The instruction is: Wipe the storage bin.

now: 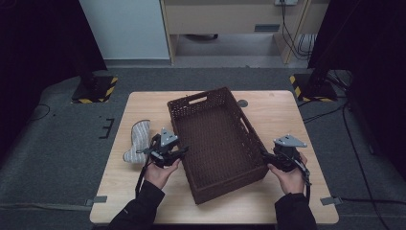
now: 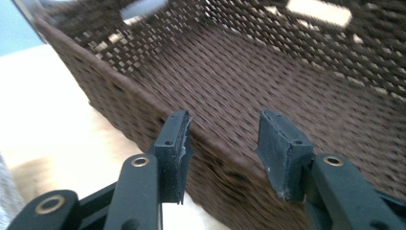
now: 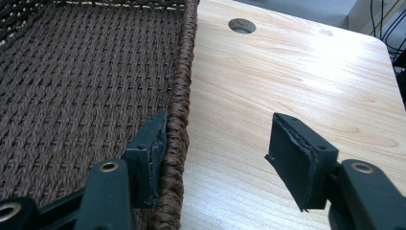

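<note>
Both forearms in dark sleeves enter from the bottom edge of the high view, each hand carrying a gripper at one long side of a brown woven basket (image 1: 215, 143) that stands on a light wooden table (image 1: 287, 115). On the left side, the left gripper (image 1: 182, 151) straddles the basket's rim: in the left gripper view one jaw sits outside the wall and the other over the inside, with clear space between the pads (image 2: 276, 146) and the weave, so the jaws stand moderately apart and hold nothing. On the right side, the right gripper (image 1: 266, 154) is at the opposite rim near the basket's near corner. In the right gripper view its inner pad (image 3: 154, 148) lies against the inside of the rim, while the outer pad (image 3: 293, 154) stands well away over bare table, so the jaws are wide and not clamped. A grey-and-white fabric item (image 1: 136, 142), apparently a slipper, lies on the table just left of the left gripper. A round hole (image 3: 242, 25) is set in the tabletop beyond the basket.
</note>
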`<state>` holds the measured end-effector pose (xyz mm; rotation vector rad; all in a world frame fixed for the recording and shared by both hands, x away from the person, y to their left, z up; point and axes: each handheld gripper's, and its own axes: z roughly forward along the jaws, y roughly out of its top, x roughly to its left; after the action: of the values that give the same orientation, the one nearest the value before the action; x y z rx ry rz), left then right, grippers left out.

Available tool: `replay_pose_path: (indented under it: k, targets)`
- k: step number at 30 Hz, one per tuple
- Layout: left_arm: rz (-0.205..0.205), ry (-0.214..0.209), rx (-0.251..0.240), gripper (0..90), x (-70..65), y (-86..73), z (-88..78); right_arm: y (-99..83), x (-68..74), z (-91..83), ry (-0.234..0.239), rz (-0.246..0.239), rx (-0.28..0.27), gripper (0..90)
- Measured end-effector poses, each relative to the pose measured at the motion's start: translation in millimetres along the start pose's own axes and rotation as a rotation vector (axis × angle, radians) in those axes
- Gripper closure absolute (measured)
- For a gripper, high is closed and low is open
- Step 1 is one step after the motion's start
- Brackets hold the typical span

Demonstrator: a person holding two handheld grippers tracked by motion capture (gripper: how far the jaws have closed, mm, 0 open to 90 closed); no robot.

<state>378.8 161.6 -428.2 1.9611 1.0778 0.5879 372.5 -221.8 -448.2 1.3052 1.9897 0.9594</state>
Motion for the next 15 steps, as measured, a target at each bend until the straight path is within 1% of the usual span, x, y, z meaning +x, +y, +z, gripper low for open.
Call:
replay_pose_path:
  k: [2, 4, 6, 7, 8, 11, 12, 14, 15]
  targets:
    - [-0.022, 0.008, -0.019, 51.9, 7.1, 3.8, 2.8, 0.2, -0.3, 0.7, -0.005, 0.0, -0.004, 40.2]
    - [-0.033, 0.001, -0.014, 50.0, 13.3, 5.2, 7.7, 0.5, -1.2, 1.4, -0.007, -0.005, -0.006, 40.1]
    - [-0.03, 0.012, 0.005, 49.9, 15.5, 3.1, 14.4, 0.8, -2.6, 2.2, -0.004, 0.004, -0.006, 39.8]
    - [-0.043, -0.008, 0.002, 49.1, 16.9, 1.6, 17.0, 0.8, -3.2, 2.6, -0.002, 0.009, -0.007, 39.4]
    - [-0.049, -0.008, 0.004, 48.7, 16.8, 1.0, 17.9, 0.8, -3.3, 2.6, 0.002, 0.014, -0.004, 39.4]
    - [-0.037, 0.009, 0.011, 49.0, 12.5, 0.9, 16.2, 0.7, -2.6, 2.1, 0.0, 0.006, -0.009, 40.0]
    - [-0.037, 0.007, 0.01, 49.3, 11.7, 0.4, 15.5, 0.5, -1.9, 1.2, 0.0, 0.007, -0.012, 39.7]
    - [-0.029, 0.02, 0.008, 49.9, 8.9, -0.7, 14.4, 0.9, -1.4, -1.6, 0.017, 0.026, -0.037, 38.9]
    - [-0.025, 0.024, 0.011, 50.1, 7.9, -0.6, 13.8, 1.3, -1.2, -3.1, 0.023, 0.025, -0.042, 38.6]
